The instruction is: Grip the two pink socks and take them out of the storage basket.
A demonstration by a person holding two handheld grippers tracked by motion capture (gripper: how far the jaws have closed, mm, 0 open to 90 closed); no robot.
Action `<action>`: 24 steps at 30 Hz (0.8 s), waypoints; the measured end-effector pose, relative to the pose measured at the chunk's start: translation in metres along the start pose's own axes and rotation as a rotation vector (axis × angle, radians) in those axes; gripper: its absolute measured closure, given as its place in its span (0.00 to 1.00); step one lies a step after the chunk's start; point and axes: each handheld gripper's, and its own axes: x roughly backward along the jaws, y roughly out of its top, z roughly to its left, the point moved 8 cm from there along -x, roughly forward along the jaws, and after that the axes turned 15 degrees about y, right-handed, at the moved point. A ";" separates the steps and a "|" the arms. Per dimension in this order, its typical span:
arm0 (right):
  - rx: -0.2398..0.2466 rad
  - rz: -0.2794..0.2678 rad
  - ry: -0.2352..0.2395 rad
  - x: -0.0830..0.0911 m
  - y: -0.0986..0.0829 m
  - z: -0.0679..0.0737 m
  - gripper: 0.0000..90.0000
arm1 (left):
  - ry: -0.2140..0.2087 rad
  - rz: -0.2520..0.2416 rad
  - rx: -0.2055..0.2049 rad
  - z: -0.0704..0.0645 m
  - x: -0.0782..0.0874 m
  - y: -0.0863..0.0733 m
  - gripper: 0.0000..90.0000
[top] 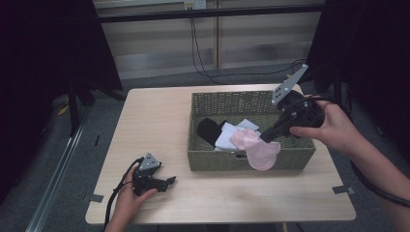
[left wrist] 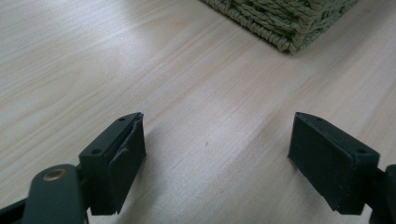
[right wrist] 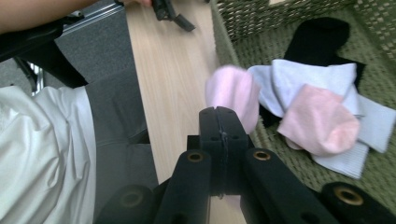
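Pale pink sock (top: 261, 153), soft and rounded at its free end, pinched by the right gripper (top: 267, 137) with fingers pressed fully together on its upper edge. Hangs over the near wall of the woven green basket (top: 212, 160), long axis roughly vertical, rounded end pointing down toward the table (top: 154, 116), upper part at the basket's rim. Seen in the right gripper view as a blurred pink lobe (right wrist: 232, 95) just beyond the closed fingers.

Inside the basket: a second pink sock (right wrist: 322, 119) lying on top of white socks (right wrist: 322, 74), a black sock (right wrist: 317, 39) behind them toward the far wall. All bunched together, touching and overlapping, on the right half of the basket floor.

Left gripper (top: 167, 182) low on the table near its front left corner, held by a hand (top: 126, 202), well apart from the basket. Fingers (left wrist: 119, 158) spread wide, nothing between them, bare wood grain below and a corner of the basket (left wrist: 289, 23) ahead.

Right hand (top: 333, 128) over the basket's right end. Black cable (top: 203, 53) trailing on the floor beyond the table.
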 end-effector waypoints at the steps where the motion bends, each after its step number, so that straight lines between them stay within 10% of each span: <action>1: 0.002 0.000 0.002 -0.002 0.000 0.000 1.00 | 0.001 -0.002 0.006 0.000 0.000 0.000 0.20; 24: -0.046 0.132 0.101 -0.077 -0.032 -0.012 1.00 | 0.000 0.000 0.000 0.000 0.000 0.000 0.20</action>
